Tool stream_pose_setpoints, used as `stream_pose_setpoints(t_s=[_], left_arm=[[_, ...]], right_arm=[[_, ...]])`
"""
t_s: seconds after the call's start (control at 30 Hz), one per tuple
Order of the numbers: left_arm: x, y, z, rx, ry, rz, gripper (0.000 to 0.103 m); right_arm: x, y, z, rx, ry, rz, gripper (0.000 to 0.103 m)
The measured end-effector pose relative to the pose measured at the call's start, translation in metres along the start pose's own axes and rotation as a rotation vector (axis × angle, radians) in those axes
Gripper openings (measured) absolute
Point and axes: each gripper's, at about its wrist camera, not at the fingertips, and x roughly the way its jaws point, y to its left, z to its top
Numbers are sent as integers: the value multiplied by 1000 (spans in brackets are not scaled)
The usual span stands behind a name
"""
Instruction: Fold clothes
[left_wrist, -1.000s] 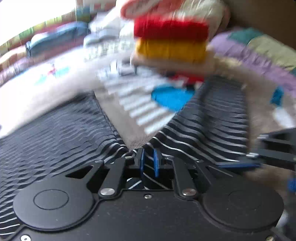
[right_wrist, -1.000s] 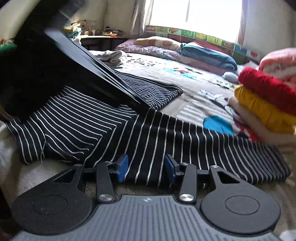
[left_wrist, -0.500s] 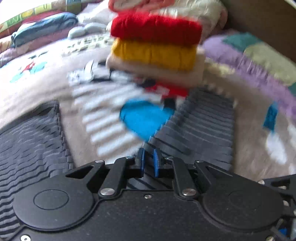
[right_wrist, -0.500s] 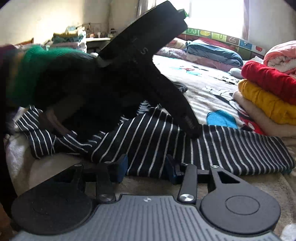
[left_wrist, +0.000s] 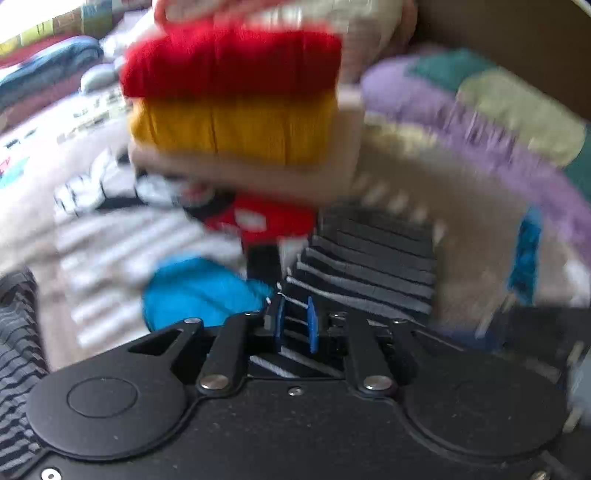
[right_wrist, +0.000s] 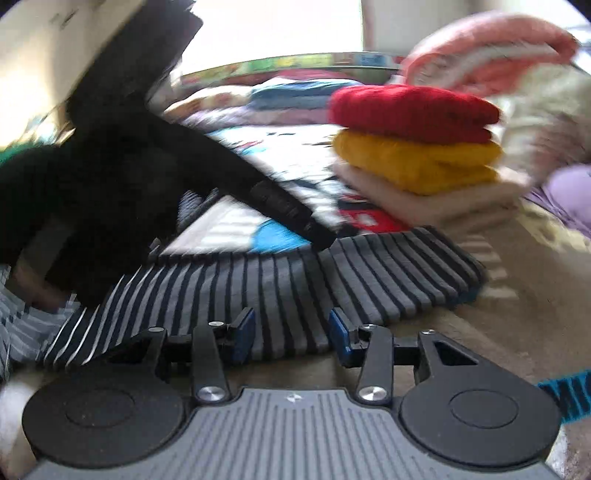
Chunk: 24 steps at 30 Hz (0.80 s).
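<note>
Striped garment (left_wrist: 365, 258) clamped in left gripper (left_wrist: 294, 325); right gripper (right_wrist: 291, 332) apart; no legible writing.

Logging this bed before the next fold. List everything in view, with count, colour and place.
striped garment: one, black with white stripes, flat on the bed, in front of the stack
folded stack: red on yellow on beige, beyond the striped garment
pink bundle: one, behind the stack
bedspread: beige with cartoon print, under everything
purple quilt: one, right of the stack
left gripper: black, blue pads, shut on the striped garment
right gripper: black, blue pads, open over the garment's edge
</note>
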Motion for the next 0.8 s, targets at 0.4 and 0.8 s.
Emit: stream_pose_setpoints(t_s=[0.4, 0.8], left_arm=[[-107, 140, -54, -230, -132, 246, 14], [-51, 184, -9, -263, -70, 231, 18]], right_arm=[[-6, -6, 19, 83, -129, 15, 46], [7, 165, 4, -443, -54, 437, 42]])
